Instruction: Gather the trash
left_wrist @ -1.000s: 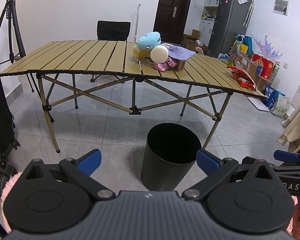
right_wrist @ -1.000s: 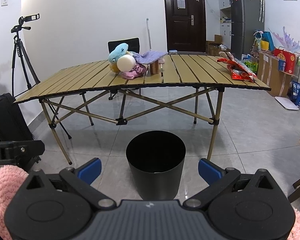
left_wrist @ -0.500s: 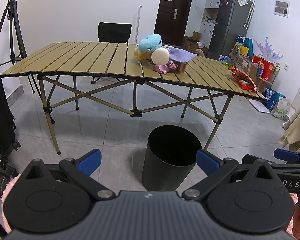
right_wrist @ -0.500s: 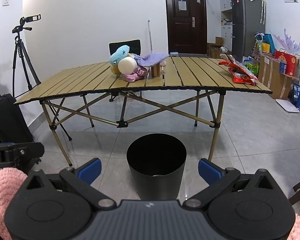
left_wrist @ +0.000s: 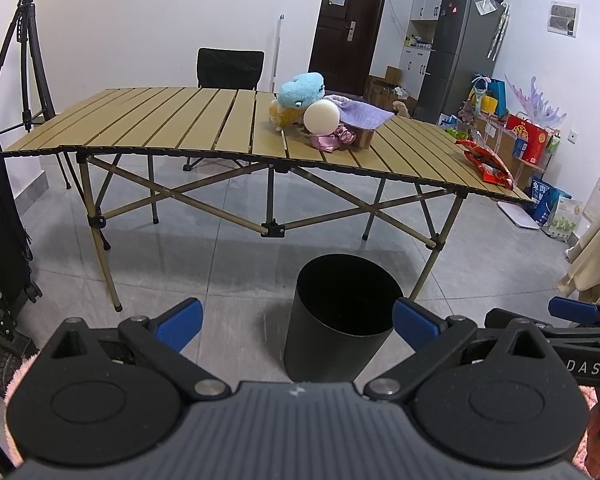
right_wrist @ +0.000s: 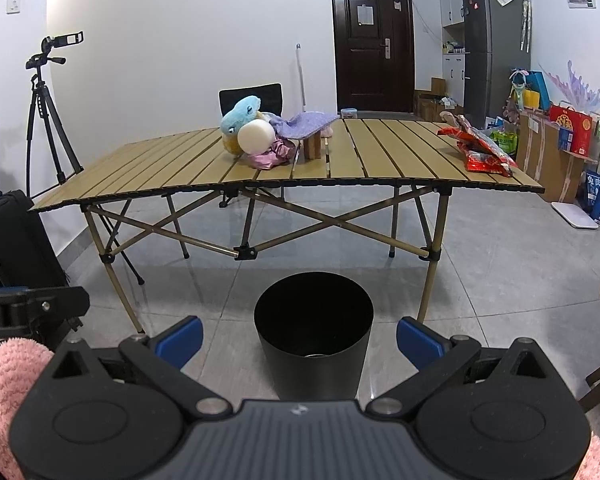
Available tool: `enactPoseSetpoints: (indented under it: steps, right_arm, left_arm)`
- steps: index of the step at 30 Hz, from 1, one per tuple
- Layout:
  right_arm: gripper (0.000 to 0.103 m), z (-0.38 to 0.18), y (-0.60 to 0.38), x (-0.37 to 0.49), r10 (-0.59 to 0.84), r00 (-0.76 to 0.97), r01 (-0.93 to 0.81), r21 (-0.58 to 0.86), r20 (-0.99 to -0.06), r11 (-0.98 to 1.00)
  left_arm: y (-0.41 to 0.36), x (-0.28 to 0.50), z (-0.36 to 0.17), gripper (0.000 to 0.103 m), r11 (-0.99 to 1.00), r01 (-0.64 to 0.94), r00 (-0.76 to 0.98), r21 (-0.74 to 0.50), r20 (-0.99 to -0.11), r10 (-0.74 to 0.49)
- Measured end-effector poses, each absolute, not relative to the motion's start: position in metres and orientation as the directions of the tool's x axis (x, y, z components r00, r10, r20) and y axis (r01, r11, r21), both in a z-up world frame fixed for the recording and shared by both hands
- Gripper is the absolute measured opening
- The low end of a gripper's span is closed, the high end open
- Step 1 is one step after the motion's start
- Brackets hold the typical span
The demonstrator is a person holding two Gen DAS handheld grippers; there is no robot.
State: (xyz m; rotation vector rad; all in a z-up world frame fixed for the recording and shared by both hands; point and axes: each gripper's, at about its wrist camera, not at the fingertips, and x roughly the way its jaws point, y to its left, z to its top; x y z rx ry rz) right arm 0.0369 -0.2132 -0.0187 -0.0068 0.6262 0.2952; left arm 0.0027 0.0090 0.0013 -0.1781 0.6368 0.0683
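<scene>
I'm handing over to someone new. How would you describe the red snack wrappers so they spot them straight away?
Find the long slatted folding table in the middle of the room, then follow it to the end nearest the grey fridge. The red snack wrappers lie crumpled there near the table's edge, well apart from the plush toy and cloth pile. They are the only shiny red thing on the tabletop.

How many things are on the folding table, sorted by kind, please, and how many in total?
Plush toy: 1
White ball: 1
Purple cloth: 1
Wooden block: 1
Pink shiny fabric: 1
Red snack wrappers: 1 pile, number of pieces unclear
Small clear container: 1
Total: 7
</scene>
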Motion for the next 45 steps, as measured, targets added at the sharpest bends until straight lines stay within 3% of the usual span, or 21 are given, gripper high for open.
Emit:
enactPoseSetpoints:
  steps: [45]
  right_arm:
    - [0.103,-0.008,-0.202,0.052,0.281,0.785,-0.294,0.068,-0.552,0.954]
  left_arm:
    - [0.013,0.013,0.011,0.103,0.980,-0.123,0.826,-0.159,-0.564,0.012]
